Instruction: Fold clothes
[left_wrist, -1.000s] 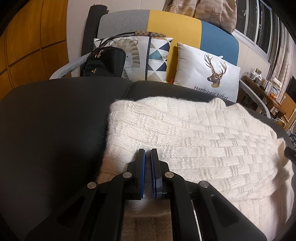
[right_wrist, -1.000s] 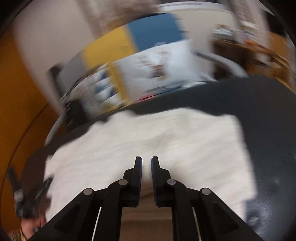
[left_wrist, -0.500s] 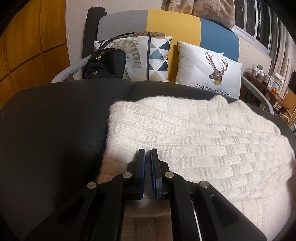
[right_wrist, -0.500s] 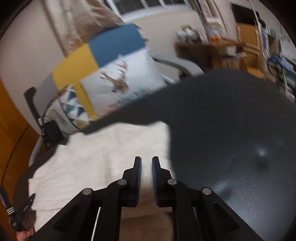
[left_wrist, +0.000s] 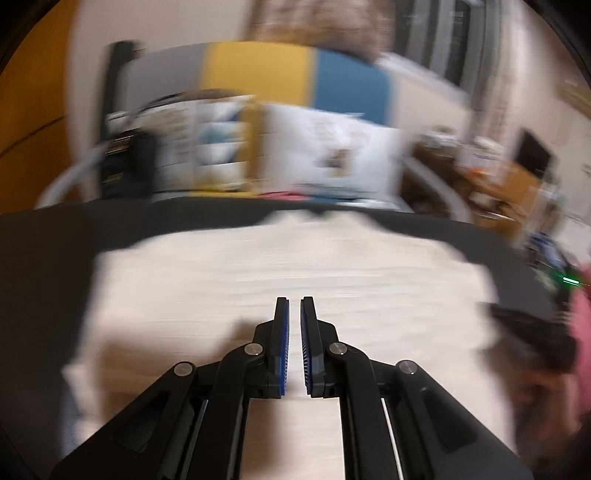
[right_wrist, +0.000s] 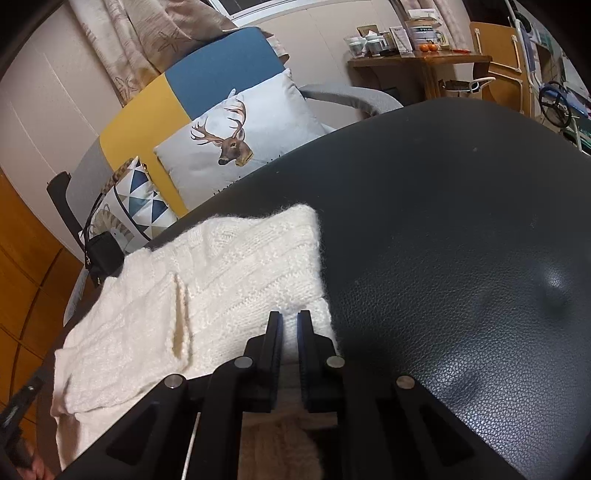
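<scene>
A cream knitted sweater (right_wrist: 221, 280) lies folded on a black leather surface (right_wrist: 461, 240), spreading ahead and to the left of the right gripper (right_wrist: 290, 317). That gripper's fingers stand almost closed at the sweater's right edge; whether they pinch knit I cannot tell. The left gripper (left_wrist: 294, 304), in a badly blurred view, hangs above the sweater with fingers nearly together, holding nothing visible.

Bare black leather seat (right_wrist: 461, 258) right of sweater (right_wrist: 229, 266); cushions (right_wrist: 240, 144) beyond.
</scene>
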